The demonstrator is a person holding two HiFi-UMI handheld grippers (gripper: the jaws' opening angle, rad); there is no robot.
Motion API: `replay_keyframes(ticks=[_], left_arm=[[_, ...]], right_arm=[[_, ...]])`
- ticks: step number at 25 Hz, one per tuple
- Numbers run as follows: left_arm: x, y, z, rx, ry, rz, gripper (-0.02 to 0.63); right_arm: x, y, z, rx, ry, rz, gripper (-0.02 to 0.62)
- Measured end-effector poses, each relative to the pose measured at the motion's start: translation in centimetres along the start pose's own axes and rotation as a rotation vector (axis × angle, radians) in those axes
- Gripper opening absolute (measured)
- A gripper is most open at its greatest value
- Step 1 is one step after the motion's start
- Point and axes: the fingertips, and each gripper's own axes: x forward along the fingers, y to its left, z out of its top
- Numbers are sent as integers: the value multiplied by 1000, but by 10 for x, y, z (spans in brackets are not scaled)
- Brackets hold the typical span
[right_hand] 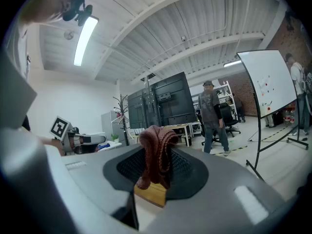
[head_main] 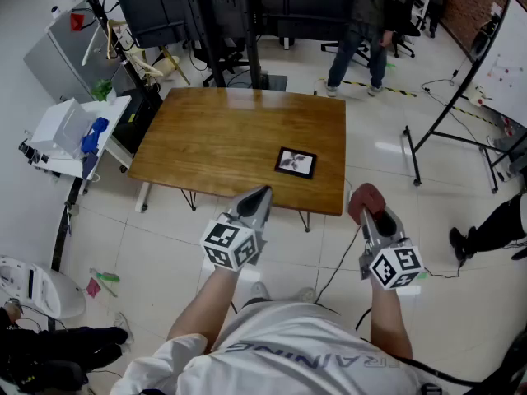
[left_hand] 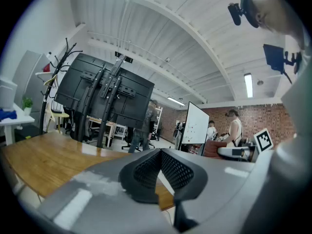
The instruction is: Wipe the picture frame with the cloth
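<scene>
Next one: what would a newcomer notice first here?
A brown wooden table fills the middle, with a small black picture frame lying flat near its front right corner. Nearer the person, the right gripper is shut on a dark red knitted cloth; the left gripper is shut and empty.

honey-brown wood, a black frame, a rust-red cloth
the bench (head_main: 214,138) is glossy honey-brown wood; the picture frame (head_main: 295,162) has a black border round a pale grey picture; the cloth (right_hand: 157,150) is ribbed reddish-brown; the left gripper (head_main: 258,197) and right gripper (head_main: 368,214) are grey with black mesh-patterned jaws, their marker cubes (head_main: 231,245) white with black squares; the floor (head_main: 387,122) is pale tile.
</scene>
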Motion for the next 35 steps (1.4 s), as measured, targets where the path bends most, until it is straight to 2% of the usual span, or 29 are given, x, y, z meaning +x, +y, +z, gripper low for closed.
replay_keyframes(ticks=[3, 8, 12, 15, 20, 26, 30, 35], left_arm=[[10, -24, -8, 87, 36, 0, 3], [20, -33, -19, 41, 33, 38, 3], [27, -19, -28, 9, 40, 73, 3], [39, -6, -28, -4, 34, 77, 3], [70, 29, -25, -13, 23, 52, 3], [126, 89, 5, -4, 8, -5, 3], [151, 130, 1, -18, 61, -54, 3], [172, 161, -20, -44, 119, -91, 3]], right_arm=[[-8, -20, -3, 13, 17, 14, 118], [-1, -43, -14, 23, 39, 35, 118], [20, -39, -21, 25, 63, 89, 118], [40, -42, -21, 18, 78, 98, 118], [77, -50, -14, -7, 78, 73, 118], [148, -61, 4, -11, 75, 17, 118], [201, -55, 3, 3, 94, -15, 118], [250, -41, -17, 20, 155, -14, 120]])
